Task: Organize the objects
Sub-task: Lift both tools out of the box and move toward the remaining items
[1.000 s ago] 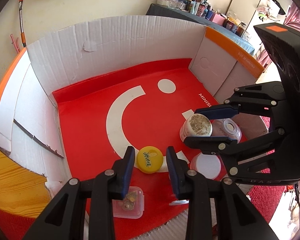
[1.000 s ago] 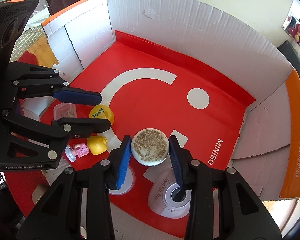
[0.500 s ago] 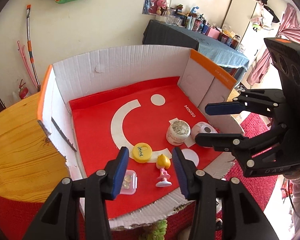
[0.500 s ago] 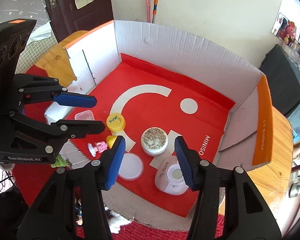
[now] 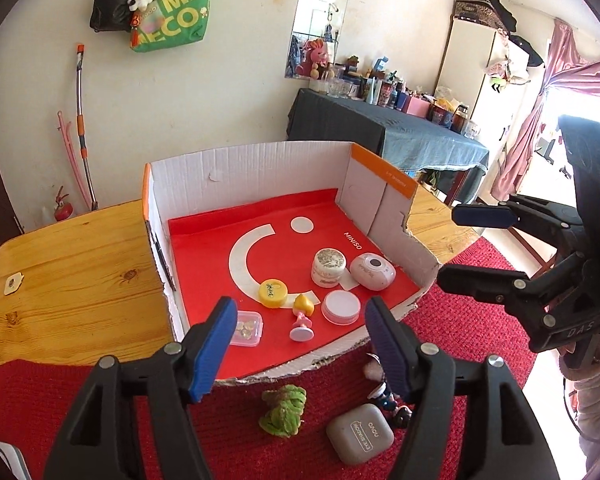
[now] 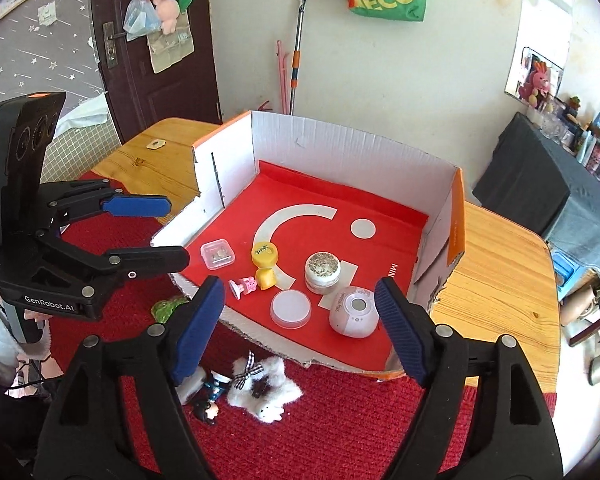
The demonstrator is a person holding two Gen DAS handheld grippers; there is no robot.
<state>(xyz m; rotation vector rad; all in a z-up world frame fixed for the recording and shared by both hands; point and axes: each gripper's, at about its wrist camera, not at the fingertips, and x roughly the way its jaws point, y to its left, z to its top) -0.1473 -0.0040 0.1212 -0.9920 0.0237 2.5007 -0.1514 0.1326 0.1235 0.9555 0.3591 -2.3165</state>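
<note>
An open cardboard box (image 5: 256,168) with a red liner holds a yellow tin (image 5: 273,293), a yellow and pink toy (image 5: 302,316), a clear small case (image 5: 246,328), a round white lid (image 5: 341,307), a cream jar (image 5: 329,267) and a white round device (image 5: 373,271). My left gripper (image 5: 300,308) hangs above the box's torn front edge, jaws opening, gripping nothing. My right gripper (image 6: 299,286) hovers over the same edge, jaws opening, also empty. Each shows in the other's view: right gripper (image 5: 456,244), left gripper (image 6: 174,232).
On the red mat (image 5: 460,332) in front of the box lie a green knot toy (image 5: 283,405), a grey earbud case (image 5: 360,433), a small figure (image 6: 208,398) and a white plush (image 6: 266,384). The box stands on a wooden table (image 5: 72,280). A dark-clothed table (image 5: 380,128) stands behind.
Both grippers rose and pulled back out of the box while their jaws spread wide. The yellow tin and the cream jar, once between the jaws, now sit on the liner.
</note>
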